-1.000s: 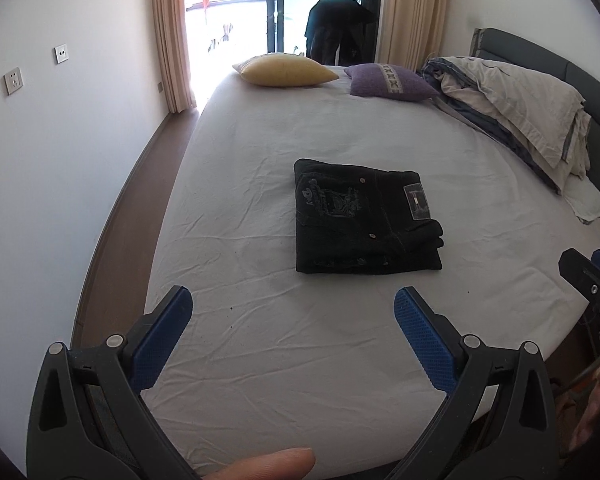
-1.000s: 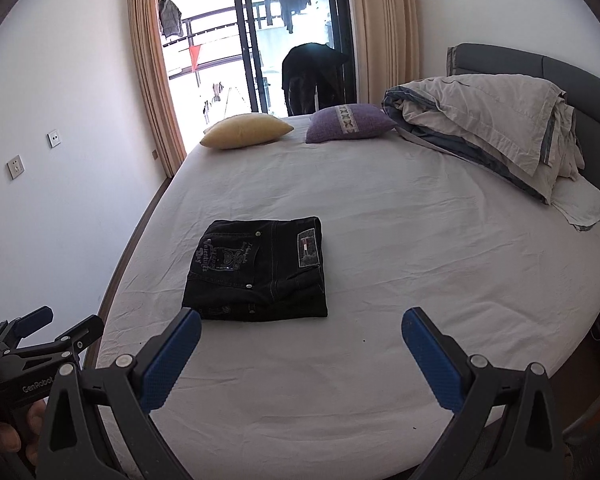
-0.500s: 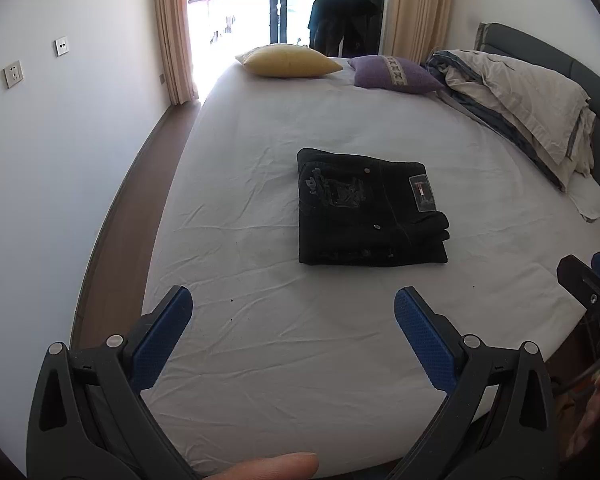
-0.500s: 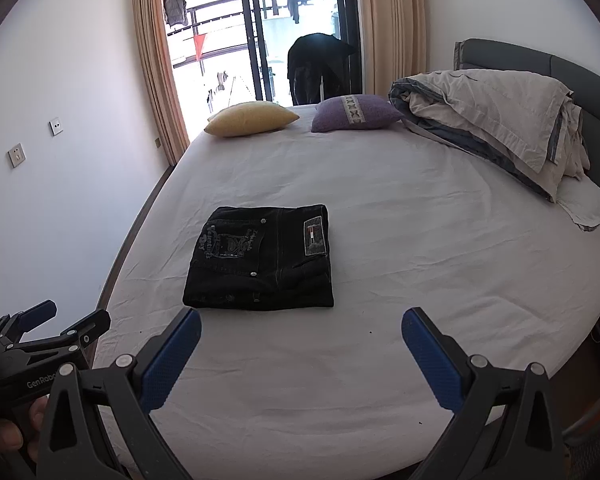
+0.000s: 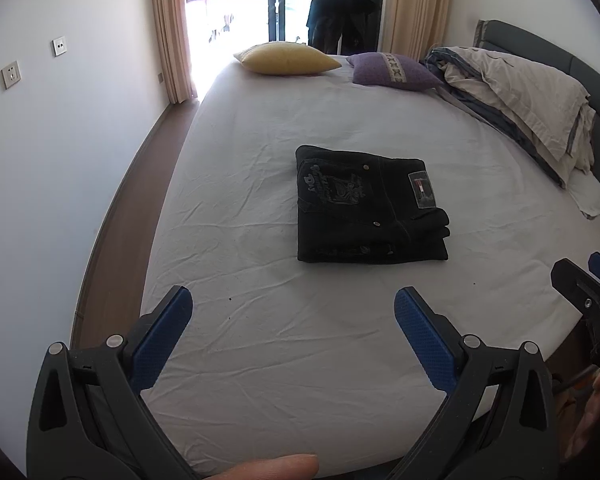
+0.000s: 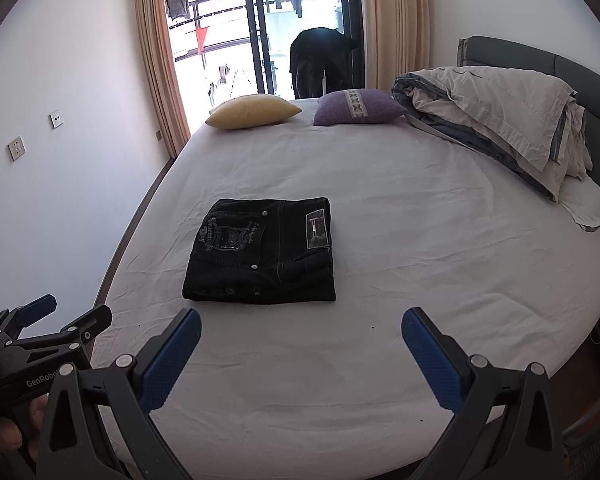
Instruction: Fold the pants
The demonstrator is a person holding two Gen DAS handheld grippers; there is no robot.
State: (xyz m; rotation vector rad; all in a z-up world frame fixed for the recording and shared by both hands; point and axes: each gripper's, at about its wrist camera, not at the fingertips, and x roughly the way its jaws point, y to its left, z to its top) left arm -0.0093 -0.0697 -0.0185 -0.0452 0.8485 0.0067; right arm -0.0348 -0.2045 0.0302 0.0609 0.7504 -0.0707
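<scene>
We see the folded black pants (image 5: 370, 208) lying flat mid-bed (image 5: 260, 360), well beyond both tools: left gripper (image 5: 292, 312) and right gripper (image 6: 300, 332) hover over the near edge, jaws spread, empty.

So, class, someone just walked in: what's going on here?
A person holds a two-finger gripper in each hand over a bed. The black pants already lie folded into a compact rectangle on the white sheet. The left gripper and right gripper are both open, holding nothing, short of the pants.
</scene>
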